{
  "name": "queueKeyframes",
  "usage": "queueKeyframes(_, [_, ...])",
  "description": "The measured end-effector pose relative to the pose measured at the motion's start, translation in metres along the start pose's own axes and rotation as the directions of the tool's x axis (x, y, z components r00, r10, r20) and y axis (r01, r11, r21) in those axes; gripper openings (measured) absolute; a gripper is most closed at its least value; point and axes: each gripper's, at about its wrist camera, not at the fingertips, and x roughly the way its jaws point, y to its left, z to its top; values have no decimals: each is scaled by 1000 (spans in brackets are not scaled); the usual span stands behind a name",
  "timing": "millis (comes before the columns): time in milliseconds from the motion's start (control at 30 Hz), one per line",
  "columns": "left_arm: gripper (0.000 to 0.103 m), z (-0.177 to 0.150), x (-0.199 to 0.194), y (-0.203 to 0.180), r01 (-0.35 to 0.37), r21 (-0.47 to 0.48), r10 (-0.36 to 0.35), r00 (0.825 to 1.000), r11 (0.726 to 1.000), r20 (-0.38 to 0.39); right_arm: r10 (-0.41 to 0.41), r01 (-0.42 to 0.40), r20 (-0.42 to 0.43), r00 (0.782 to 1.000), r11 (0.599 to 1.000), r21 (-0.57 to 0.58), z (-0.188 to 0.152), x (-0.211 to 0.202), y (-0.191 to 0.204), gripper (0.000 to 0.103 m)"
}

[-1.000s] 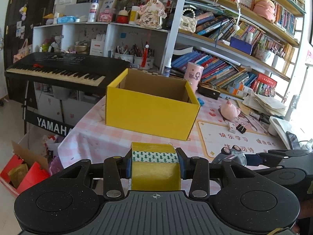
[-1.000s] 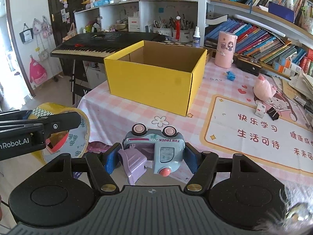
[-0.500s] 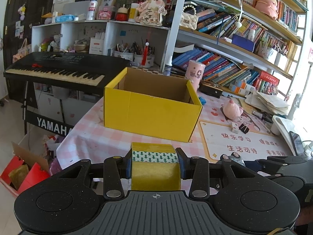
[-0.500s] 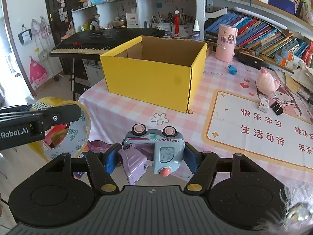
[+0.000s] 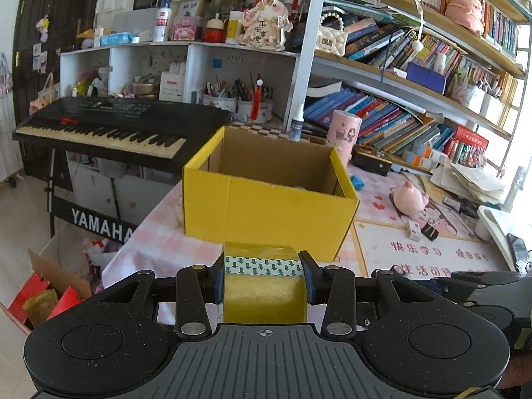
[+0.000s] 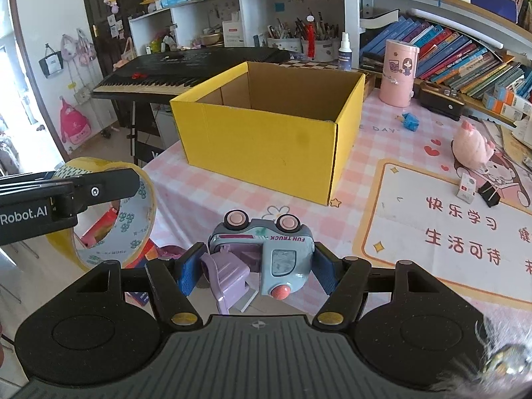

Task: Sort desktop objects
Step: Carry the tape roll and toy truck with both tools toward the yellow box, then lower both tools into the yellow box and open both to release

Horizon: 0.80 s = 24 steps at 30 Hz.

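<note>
Checked cloth (image 6: 212, 196): L tongs (image 5: 264, 277) clamp glossy tape roll (image 5: 264, 294); R tongs (image 6: 257, 267) clamp plastic toy truck (image 6: 266, 249).

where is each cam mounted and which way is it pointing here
Left wrist: sits on the left gripper, looking forward along its fingers at the tape roll it clamps and the yellow box beyond; only the gripper's own body shows.
Right wrist: sits on the right gripper, facing the toy truck it clamps, held wheels up, and the same box; the left gripper's finger and the tape roll show at its left.
Shared: box, keyboard, pink canister, pink pig toy.
</note>
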Motion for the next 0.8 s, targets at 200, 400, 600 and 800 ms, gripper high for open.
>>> queueKeyframes(200, [41,25,12,1,-7,6,6,999,1000,50,4,-5,43,999,1000,7,26,5,-9,65])
queueKeyframes(400, [41,56,36,0,-6,12,5,995,1000,103,12,-12,106,994,1000,-1,63,12,-20,65])
queueKeyframes(600, [41,84,65,-2,-12,25,8,989,1000,144,15,-16,157,988,1000,9,102,25,-38,65])
queueKeyframes(800, [41,105,103,0,-18,31,13,989,999,145,4,-5,202,979,1000,2,139,43,-57,65])
